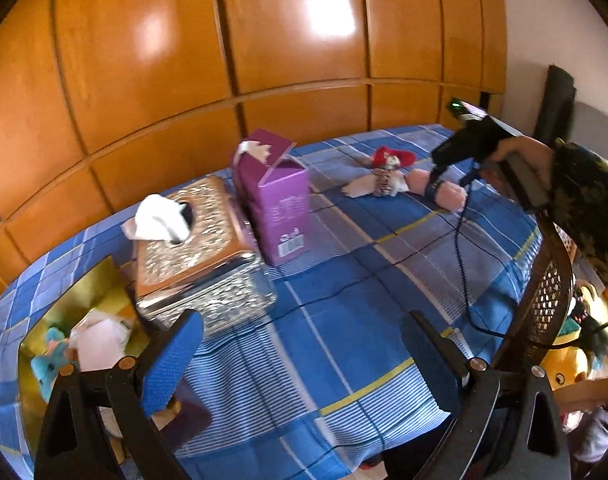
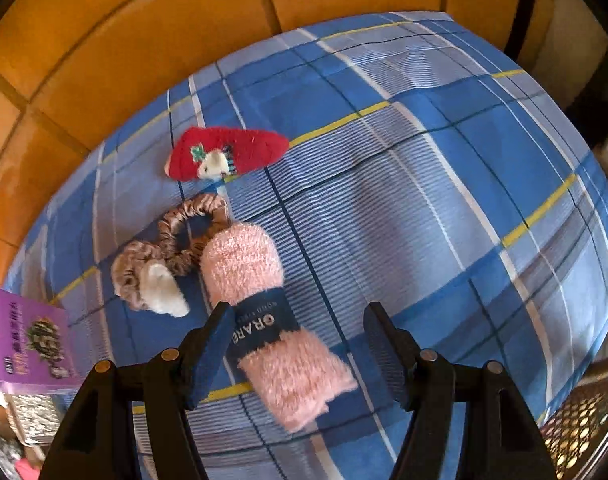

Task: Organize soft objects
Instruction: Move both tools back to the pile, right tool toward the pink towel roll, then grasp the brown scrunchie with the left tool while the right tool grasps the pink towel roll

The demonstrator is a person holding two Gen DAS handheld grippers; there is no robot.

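Overhead, blue plaid bedspread (image 2: pixel 424 208) – orange wood panels (image 1: pixel 183 60) behind; left gripper (image 1: pixel 304 356) and right gripper (image 2: pixel 299 344) both spread, empty.

the bedsheet (image 2: pixel 424 200) is done in a blue plaid, with pale striped squares, white lines and thin yellow bars. a fuzzy pink roll (image 2: pixel 263 300) is wrapped in a navy band (image 2: pixel 259 328) with white lettering. a red fluffy sock (image 2: pixel 227 152) is marked with a green and white patch. the scrunchies (image 2: pixel 175 240) are coloured brown and tan, with a cream fluffy bit beside them. a purple box (image 1: pixel 279 204) is printed with white text and a barcode. the tissue box (image 1: pixel 199 248) is covered in a silver and gold embossed pattern, white tissue on top. the wardrobe panels (image 1: pixel 223 60) are finished in glossy orange wood. blue pads are fitted on black gripper fingers (image 2: pixel 211 352).
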